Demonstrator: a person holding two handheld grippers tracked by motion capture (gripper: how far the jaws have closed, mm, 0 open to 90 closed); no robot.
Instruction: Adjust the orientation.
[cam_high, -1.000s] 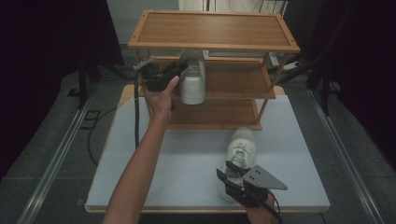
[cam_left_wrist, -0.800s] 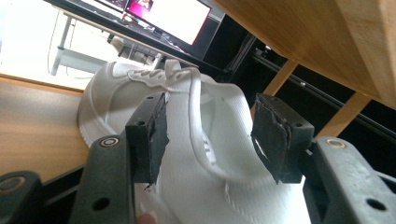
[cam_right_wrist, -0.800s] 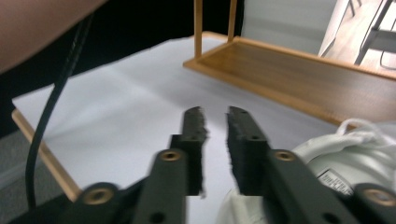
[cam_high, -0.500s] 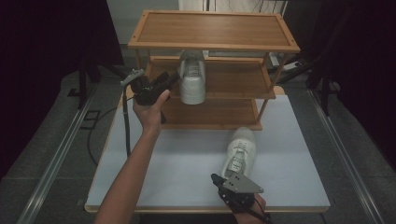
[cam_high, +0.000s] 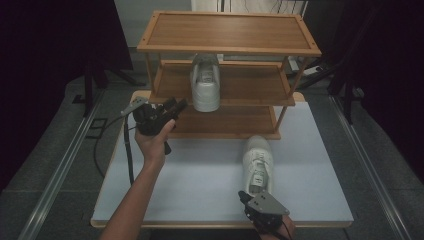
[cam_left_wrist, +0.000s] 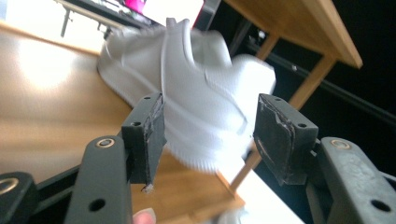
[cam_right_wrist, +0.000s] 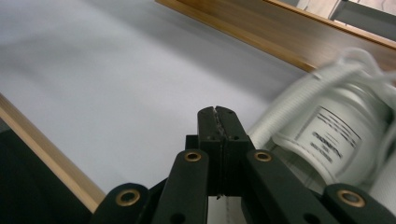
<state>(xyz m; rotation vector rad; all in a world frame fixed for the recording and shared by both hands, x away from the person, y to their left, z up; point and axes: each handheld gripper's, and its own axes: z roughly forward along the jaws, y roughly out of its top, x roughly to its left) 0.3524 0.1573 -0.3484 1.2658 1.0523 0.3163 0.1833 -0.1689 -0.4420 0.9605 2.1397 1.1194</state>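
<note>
While the left hand-held gripper (cam_high: 172, 107) hangs with jaws apart just off the white shoe (cam_high: 205, 85) on the middle shelf (cam_high: 250, 82), the right hand-held gripper (cam_high: 245, 196), jaws pressed together on nothing, sits at the heel of the second shoe (cam_high: 258, 162) on the surface (cam_high: 200, 175). Shut like this, it could only shove that shoe away, not lift it.

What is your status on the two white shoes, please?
Left gripper open, empty. Right gripper shut, empty, beside table shoe. Other shoe on middle shelf. Nothing in the way.
</note>
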